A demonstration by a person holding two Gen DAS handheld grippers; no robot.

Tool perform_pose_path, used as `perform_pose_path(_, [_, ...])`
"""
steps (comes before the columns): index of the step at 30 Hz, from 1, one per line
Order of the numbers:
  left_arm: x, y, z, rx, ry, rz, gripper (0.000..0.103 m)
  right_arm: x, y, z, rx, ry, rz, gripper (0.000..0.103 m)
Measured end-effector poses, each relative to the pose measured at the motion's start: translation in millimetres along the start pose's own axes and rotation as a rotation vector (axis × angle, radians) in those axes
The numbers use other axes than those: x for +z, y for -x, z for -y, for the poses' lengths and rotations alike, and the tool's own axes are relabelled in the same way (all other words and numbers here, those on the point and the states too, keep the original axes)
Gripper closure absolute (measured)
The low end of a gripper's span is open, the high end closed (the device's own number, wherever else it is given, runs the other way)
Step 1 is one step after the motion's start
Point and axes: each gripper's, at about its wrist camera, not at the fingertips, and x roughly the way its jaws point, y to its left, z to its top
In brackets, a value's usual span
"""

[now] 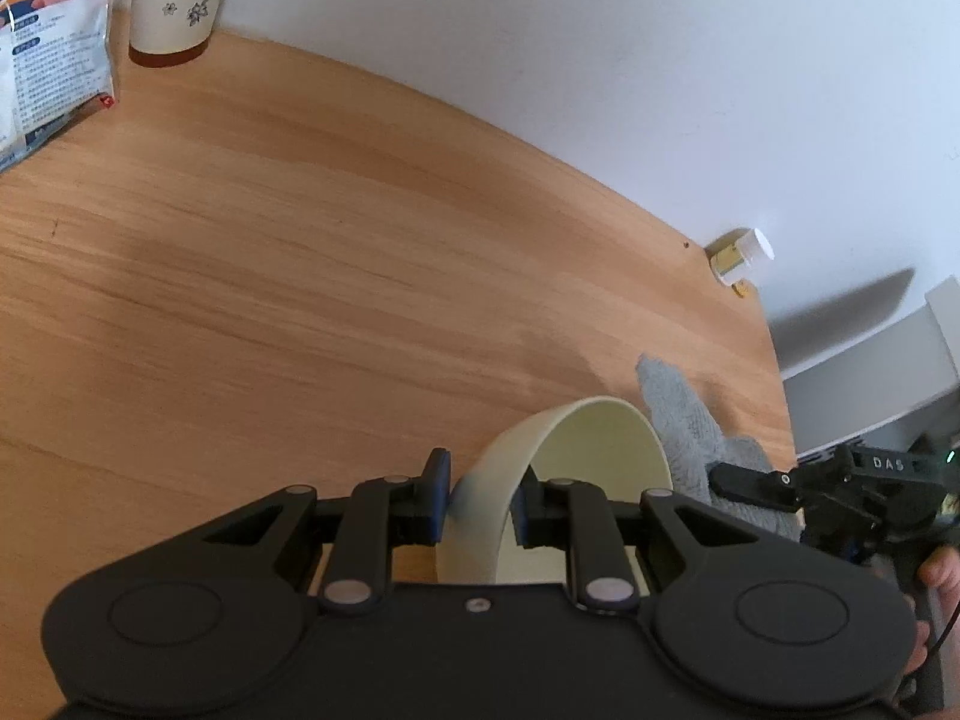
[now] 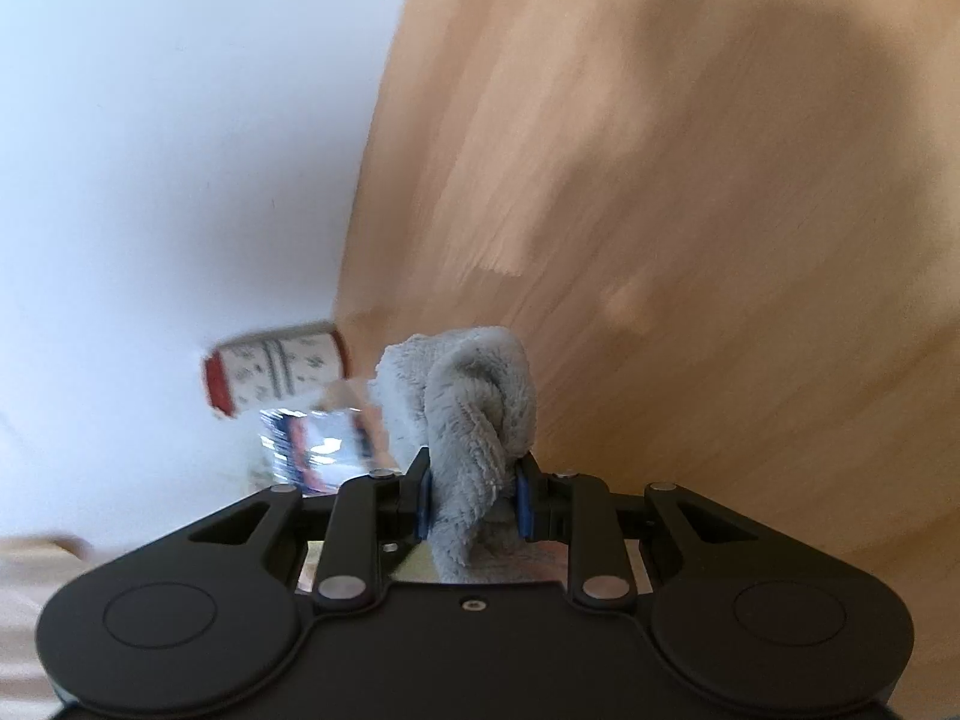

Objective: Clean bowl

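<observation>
The left hand-held gripper (image 1: 480,504) is clamped on the bowl (image 1: 576,480) by its rim, tilted above the desk (image 1: 300,240). The bowl looks light, stiff and smooth; the rim suits gripping. The right hand-held gripper (image 2: 474,501) pinches a soft cloth (image 2: 474,396).

On the tabletop (image 1: 300,210), a cup (image 1: 177,0) and packet (image 1: 51,42) stand upper left; a bowl (image 1: 540,480) lower centre, cloth (image 1: 690,420) to its right, small bottle (image 1: 741,255) at the right edge.
</observation>
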Motion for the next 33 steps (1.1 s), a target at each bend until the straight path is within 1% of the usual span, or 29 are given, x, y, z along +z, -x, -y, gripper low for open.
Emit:
perform_pose_path(2, [2,-1,-2,0.003,-0.019,-0.023,0.086,1,-4,-12,-0.070,0.088,0.002,0.075])
perform_pose_path(8, [7,-4,-6,0.014,-0.074,-0.094,0.089,0,-10,-38,-0.222,0.287,0.000,0.075])
perform_pose_path(14, [12,-7,-11,0.024,-0.130,-0.164,0.090,-3,-28,-51,-0.280,0.405,-0.015,0.074])
perform_pose_path(16, [14,-8,-12,0.026,-0.154,-0.185,0.089,-6,-34,-52,-0.275,0.463,-0.040,0.074])
perform_pose_path(17, [18,-9,-10,0.023,-0.187,-0.188,0.088,-9,-39,-57,-0.272,0.504,-0.057,0.074])
perform_pose_path(19, [25,-12,-4,0.016,-0.254,-0.194,0.087,-16,-48,-67,-0.278,0.610,-0.081,0.074])
perform_pose_path(21, [32,-14,1,0.009,-0.321,-0.200,0.082,-20,-52,-72,-0.281,0.673,-0.098,0.075])
perform_pose_path(23, [39,-16,6,0.002,-0.387,-0.206,0.081,-27,-55,-79,-0.306,0.775,-0.106,0.074])
perform_pose_path(24, [42,-18,9,-0.001,-0.425,-0.214,0.076,-30,-57,-82,-0.321,0.827,-0.111,0.074])
perform_pose_path(26, [44,-28,17,-0.005,-0.525,-0.264,0.068,-38,-61,-90,-0.346,0.937,-0.122,0.075])
perform_pose_path(28, [44,-38,22,-0.010,-0.571,-0.306,0.068,-49,-65,-99,-0.380,1.086,-0.136,0.075])
perform_pose_path(29, [43,-45,25,-0.013,-0.608,-0.346,0.069,-54,-67,-103,-0.399,1.163,-0.143,0.075])
perform_pose_path(31, [42,-47,28,-0.008,-0.625,-0.345,0.074,-64,-68,-110,-0.413,1.302,-0.153,0.074])
perform_pose_path(32, [40,-49,29,-0.006,-0.637,-0.344,0.077,-67,-69,-113,-0.417,1.340,-0.156,0.074])
perform_pose_path(33, [39,-50,30,-0.006,-0.645,-0.342,0.075,-70,-71,-116,-0.424,1.380,-0.165,0.074])
